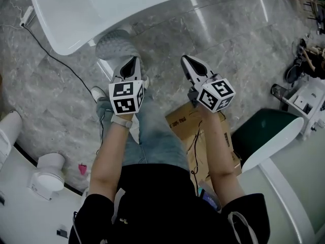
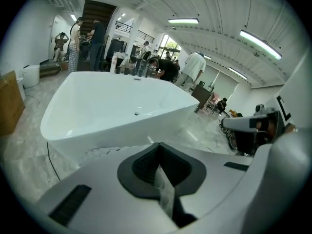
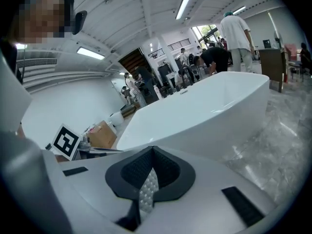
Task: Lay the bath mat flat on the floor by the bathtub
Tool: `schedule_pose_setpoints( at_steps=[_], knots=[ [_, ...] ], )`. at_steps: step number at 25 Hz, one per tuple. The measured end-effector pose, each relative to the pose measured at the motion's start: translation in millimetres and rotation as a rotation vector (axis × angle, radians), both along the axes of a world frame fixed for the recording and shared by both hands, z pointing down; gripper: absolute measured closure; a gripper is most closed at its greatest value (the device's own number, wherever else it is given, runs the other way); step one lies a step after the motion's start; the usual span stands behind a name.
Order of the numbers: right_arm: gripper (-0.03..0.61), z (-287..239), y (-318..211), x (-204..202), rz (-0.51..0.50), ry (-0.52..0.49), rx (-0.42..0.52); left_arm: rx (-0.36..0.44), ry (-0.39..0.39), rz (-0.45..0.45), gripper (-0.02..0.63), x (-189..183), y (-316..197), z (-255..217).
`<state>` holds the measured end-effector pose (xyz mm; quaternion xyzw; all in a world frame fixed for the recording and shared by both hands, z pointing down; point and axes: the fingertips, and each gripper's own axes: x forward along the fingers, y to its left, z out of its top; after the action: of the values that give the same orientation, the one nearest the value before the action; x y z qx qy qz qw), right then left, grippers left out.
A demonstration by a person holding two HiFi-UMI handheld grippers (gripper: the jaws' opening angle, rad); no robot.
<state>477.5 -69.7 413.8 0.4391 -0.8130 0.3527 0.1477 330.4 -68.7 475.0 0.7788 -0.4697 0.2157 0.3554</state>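
Note:
The bath mat (image 1: pixel 116 43), grey and nubby, lies bunched up on the marble floor against the white bathtub (image 1: pixel 127 4). My left gripper (image 1: pixel 132 61) hovers just this side of the mat, shut and holding nothing. My right gripper (image 1: pixel 186 61) hangs level with it further right over bare floor, also shut and holding nothing. In the left gripper view the closed left gripper (image 2: pixel 157 149) points at the bathtub (image 2: pixel 117 106), with the bath mat's bumpy edge (image 2: pixel 105 152) showing just past the tip. In the right gripper view the closed right gripper (image 3: pixel 152 151) faces the bathtub (image 3: pixel 204 111).
A flattened cardboard box (image 1: pixel 185 122) lies under my right arm. A black cable (image 1: pixel 56 60) runs across the floor at left. A white fixture (image 1: pixel 48 174) stands at lower left, and a second tub with a dark inside (image 1: pixel 264 133) at right. People stand beyond the tub (image 2: pixel 165 68).

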Motion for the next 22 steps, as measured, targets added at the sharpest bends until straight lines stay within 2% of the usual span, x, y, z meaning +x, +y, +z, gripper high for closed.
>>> schedule_pose_setpoints(
  at_steps=[5,9,16,22],
  knots=[
    [0.554,-1,-1,34,0.037,0.01,-0.014,0.055,0.078,-0.021,0.597,38,-29,-28],
    [0.554,16,4,43,0.042,0.014,-0.047,0.031,0.089,-0.037,0.597,42,-35,-13],
    [0.554,62,20,14,-0.019,0.001,-0.126,-0.139,0.035,-0.098,0.597,2,-7,82],
    [0.554,87,31,-25,-0.079,-0.015,-0.161,-0.168,-0.051,-0.096,0.597,-47,14,138]
  ],
)
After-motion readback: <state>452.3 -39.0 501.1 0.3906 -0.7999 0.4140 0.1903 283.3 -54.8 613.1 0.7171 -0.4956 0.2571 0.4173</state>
